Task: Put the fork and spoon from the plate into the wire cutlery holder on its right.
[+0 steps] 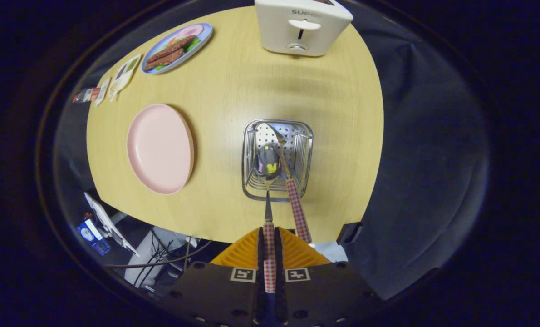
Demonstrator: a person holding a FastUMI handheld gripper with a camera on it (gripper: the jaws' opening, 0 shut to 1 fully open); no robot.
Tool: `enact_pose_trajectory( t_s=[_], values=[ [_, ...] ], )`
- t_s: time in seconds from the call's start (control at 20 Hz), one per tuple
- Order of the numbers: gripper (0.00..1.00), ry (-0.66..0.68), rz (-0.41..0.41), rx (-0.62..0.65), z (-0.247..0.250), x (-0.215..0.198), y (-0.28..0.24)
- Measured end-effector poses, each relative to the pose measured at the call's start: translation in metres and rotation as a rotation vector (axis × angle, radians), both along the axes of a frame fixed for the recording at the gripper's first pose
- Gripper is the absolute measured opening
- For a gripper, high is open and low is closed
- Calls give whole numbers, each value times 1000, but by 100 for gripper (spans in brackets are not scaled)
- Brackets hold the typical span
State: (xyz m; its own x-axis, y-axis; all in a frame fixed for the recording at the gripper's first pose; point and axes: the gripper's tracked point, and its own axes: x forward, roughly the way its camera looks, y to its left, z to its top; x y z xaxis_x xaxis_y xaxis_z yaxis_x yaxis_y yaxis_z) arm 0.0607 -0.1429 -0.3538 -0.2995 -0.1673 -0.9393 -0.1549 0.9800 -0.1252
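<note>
Spoon, item one: we hold it by its checked handle, which runs between the jaws, both fingers pressed against it; the gripper hangs above the near edge of the table. Its bowl points down into the wire cutlery holder, which stands towards the right side of the table. We judge it light, stiff metal at the neck, with a patterned handle that gives better purchase than the polished bowl; the thin neck would slip and twist, so we keep our hold on the handle.

Fork, item two: it already leans in the holder, checked handle sticking out over the near rim, just right of the spoon. Its head is partly hidden; we cannot tell it exactly.

Wire cutlery holder: open-topped, perforated floor, thin rods. We judge it light enough to shift or tip if a utensil knocks its rim.

Pink plate: left of the holder, bare.

Also present: a toaster at the far edge and a plate of food at the far left corner.
</note>
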Motion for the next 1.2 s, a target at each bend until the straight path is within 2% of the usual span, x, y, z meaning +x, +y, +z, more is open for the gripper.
enact_pose_trajectory(
  t_s=[0.25,0.65,0.8,0.95,1.2],
  values=[
    [10,-44,17,-33,0,17,-3],
    [16,-168,12,11,4,33,13],
    [30,-237,-4,35,10,39,23],
    [38,-350,-4,58,16,47,37],
    [69,-594,32,45,35,60,64]
  ],
)
